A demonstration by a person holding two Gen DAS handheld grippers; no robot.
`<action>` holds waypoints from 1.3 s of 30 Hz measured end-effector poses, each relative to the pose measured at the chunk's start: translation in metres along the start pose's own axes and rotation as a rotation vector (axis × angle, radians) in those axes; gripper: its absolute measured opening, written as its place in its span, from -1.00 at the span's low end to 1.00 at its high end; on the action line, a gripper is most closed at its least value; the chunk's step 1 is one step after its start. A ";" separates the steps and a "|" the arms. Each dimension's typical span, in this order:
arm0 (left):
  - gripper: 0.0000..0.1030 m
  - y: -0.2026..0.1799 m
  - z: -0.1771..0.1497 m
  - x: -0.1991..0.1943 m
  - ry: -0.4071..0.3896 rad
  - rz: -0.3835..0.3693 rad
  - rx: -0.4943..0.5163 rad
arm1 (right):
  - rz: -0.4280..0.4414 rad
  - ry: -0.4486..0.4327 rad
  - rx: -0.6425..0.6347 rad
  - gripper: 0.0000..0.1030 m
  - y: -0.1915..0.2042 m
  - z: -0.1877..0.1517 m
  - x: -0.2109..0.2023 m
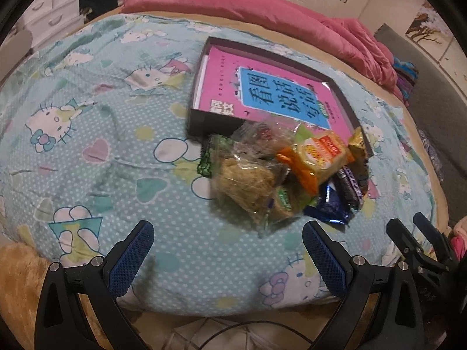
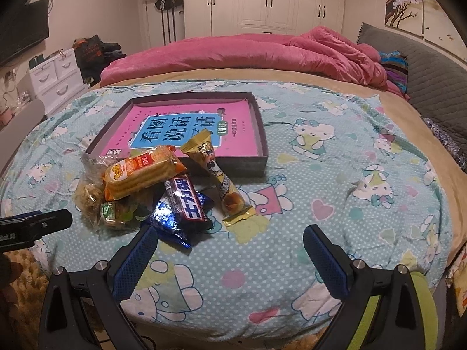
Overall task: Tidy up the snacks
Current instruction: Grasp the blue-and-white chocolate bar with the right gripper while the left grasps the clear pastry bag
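A pile of wrapped snacks lies on the bed in front of a shallow dark box (image 1: 204,119) (image 2: 259,122) that holds a pink book (image 1: 262,93) (image 2: 186,125). The pile has an orange cracker pack (image 1: 315,154) (image 2: 143,172), clear bags of brown cakes (image 1: 248,180) (image 2: 90,192), a dark blue chocolate bar (image 1: 332,204) (image 2: 184,201) and a long gold-wrapped snack (image 2: 219,172) leaning on the box's front wall. My left gripper (image 1: 227,242) is open and empty, just short of the pile. My right gripper (image 2: 230,245) is open and empty, near the blue bar.
The snacks sit on a blue cartoon-cat sheet (image 2: 335,175). A rumpled pink quilt (image 2: 262,49) lies behind the box. A grey headboard (image 2: 423,67) is at right, white drawers (image 2: 55,75) at left. The bed's near edge lies under both grippers.
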State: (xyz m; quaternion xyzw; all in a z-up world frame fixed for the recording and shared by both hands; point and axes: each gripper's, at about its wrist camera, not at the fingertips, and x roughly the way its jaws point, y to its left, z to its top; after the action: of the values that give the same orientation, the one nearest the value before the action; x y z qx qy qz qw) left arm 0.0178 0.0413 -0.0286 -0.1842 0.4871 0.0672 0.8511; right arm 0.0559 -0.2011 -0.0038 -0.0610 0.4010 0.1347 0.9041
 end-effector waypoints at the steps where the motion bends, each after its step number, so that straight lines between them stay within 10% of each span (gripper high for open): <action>1: 0.97 0.000 0.001 0.002 0.003 -0.005 0.004 | 0.007 0.003 -0.001 0.95 0.000 0.000 0.002; 19: 0.83 -0.004 0.019 0.027 -0.020 -0.057 0.069 | 0.115 0.050 -0.039 0.67 0.011 0.014 0.037; 33: 0.52 -0.001 0.023 0.040 -0.007 -0.087 0.060 | 0.208 0.117 -0.090 -0.37 0.028 0.023 0.071; 39: 0.51 -0.002 0.025 0.043 -0.009 -0.095 0.063 | 0.231 0.116 -0.090 -0.44 0.030 0.025 0.076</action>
State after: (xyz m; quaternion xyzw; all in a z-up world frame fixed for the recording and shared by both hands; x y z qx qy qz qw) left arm 0.0610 0.0462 -0.0537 -0.1798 0.4758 0.0122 0.8609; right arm 0.1132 -0.1524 -0.0436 -0.0627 0.4505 0.2521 0.8541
